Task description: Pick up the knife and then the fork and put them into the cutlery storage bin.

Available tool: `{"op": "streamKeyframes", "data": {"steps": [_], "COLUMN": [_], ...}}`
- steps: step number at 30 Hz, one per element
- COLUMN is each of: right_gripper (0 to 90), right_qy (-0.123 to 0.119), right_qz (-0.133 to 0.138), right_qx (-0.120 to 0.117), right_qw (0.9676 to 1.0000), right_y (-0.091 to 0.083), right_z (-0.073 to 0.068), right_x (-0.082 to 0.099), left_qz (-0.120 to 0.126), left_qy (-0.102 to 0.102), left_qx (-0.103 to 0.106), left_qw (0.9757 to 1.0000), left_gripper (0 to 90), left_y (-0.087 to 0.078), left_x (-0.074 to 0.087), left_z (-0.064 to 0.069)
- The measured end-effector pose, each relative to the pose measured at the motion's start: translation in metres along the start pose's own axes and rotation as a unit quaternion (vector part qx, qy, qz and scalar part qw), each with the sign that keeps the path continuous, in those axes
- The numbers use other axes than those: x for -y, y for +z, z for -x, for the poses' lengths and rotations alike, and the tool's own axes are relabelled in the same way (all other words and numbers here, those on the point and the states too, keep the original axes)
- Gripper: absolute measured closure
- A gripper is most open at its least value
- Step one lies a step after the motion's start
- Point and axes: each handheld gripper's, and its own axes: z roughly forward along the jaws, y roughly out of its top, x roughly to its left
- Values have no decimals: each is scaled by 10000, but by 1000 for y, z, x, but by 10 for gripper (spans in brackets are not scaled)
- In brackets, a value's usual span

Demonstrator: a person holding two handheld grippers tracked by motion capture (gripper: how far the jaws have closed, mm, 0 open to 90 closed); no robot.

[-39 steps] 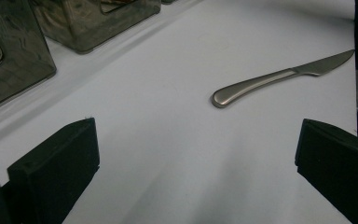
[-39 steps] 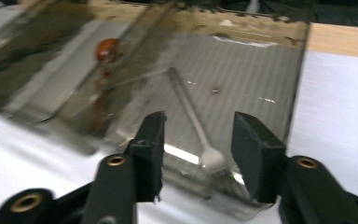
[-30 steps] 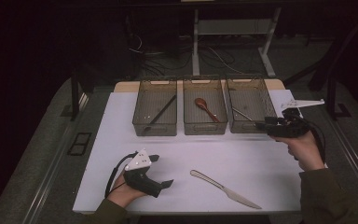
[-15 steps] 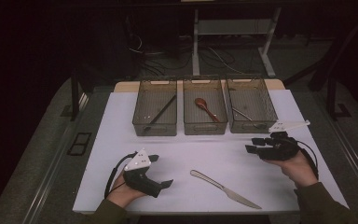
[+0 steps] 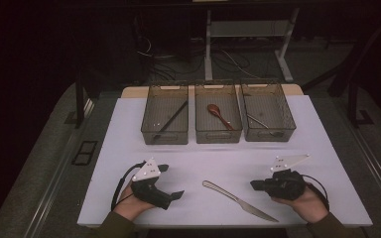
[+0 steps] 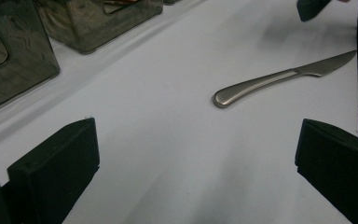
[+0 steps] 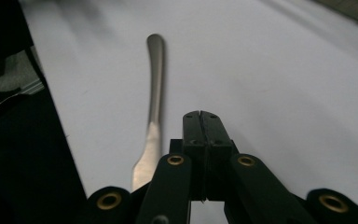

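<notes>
Knife [image 5: 239,199] lies flat on the white mat [image 5: 193,158], between my two grippers, untouched. Long axis runs diagonally: handle end toward the left gripper [image 5: 171,198] and slightly farther from me, blade tip toward the right gripper [image 5: 256,185] and nearer the front edge.

Right gripper: jaws have just been closing and are now pressed together, nothing between them. In the right gripper view the knife [image 7: 151,116] sits just left of the clenched tips, running nearly parallel to the jaws, handle pointing away ahead, blade beside the linkage. Close, but not touching as far as I can tell.

Left gripper: jaws wide apart, empty. In the left gripper view the knife [image 6: 279,80] lies ahead and to the right, crosswise to the jaws, handle end nearer, clear gap of mat in between.

My read: right gripper is nearer the blade, left nearer the handle. Right must reopen and shift sideways over the knife before any pick; as aligned now, its jaws would straddle nothing.

Three bins [image 5: 164,115] well beyond both grippers.
</notes>
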Motion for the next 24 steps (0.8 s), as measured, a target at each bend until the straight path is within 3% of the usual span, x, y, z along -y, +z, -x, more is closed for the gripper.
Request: {"op": "streamKeyframes", "data": {"steps": [11, 17, 24], "right_gripper": [900, 900, 900], "right_qy": [-341, -427, -578], "right_qz": [-426, -630, -896], "right_qx": [-209, -282, -207], "right_qw": [9983, 9967, 9941], "right_y": [25, 35, 44], "right_z": [-30, -39, -45], "right_x": [2, 3, 5], "left_qz": [-26, -23, -18], "left_qy": [22, 19, 7], "left_qx": [-1, 2, 0], "left_qw": [10000, 10000, 10000], "left_gripper": [0, 0, 0], "left_y": [0, 1, 1], "left_x": [0, 0, 0], "left_z": [0, 0, 1]}}
